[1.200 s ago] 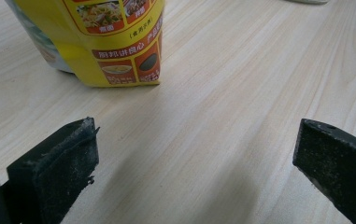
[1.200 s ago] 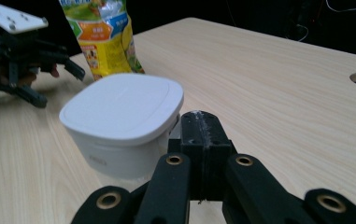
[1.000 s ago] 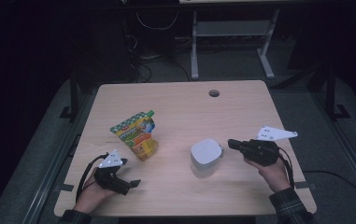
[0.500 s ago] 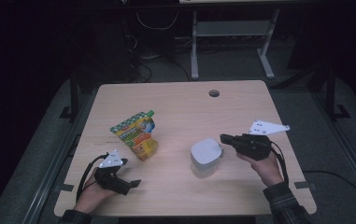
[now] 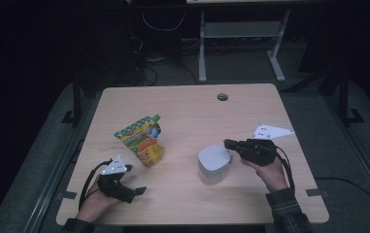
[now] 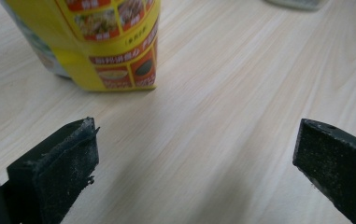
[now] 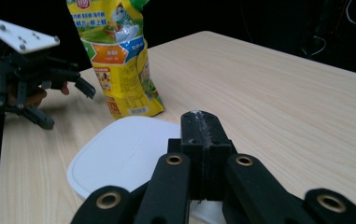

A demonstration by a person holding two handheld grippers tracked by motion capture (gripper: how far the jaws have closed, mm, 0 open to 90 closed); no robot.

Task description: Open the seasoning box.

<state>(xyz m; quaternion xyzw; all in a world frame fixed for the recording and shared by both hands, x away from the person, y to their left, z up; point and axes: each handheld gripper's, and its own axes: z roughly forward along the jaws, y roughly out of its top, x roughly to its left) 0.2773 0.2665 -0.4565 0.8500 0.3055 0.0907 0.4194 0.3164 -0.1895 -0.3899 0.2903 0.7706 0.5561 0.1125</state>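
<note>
White container (image 5: 213, 164) touches closed right gripper (image 5: 228, 144).

The table (image 5: 250, 107) has a light wood-grain top with rounded corners and stands on a grey floor (image 5: 42, 160). A round dark grommet hole (image 5: 222, 97) sits near the far edge, right of centre. Two things rest directly on the top. A yellow pouch (image 5: 141, 141) with a green cap stands upright left of centre, its base on the wood. A white lidded container (image 5: 213, 163) sits right of centre, nearer the front edge, well apart from the pouch. Its lid is flat with rounded corners. The wood between them is bare.
</note>
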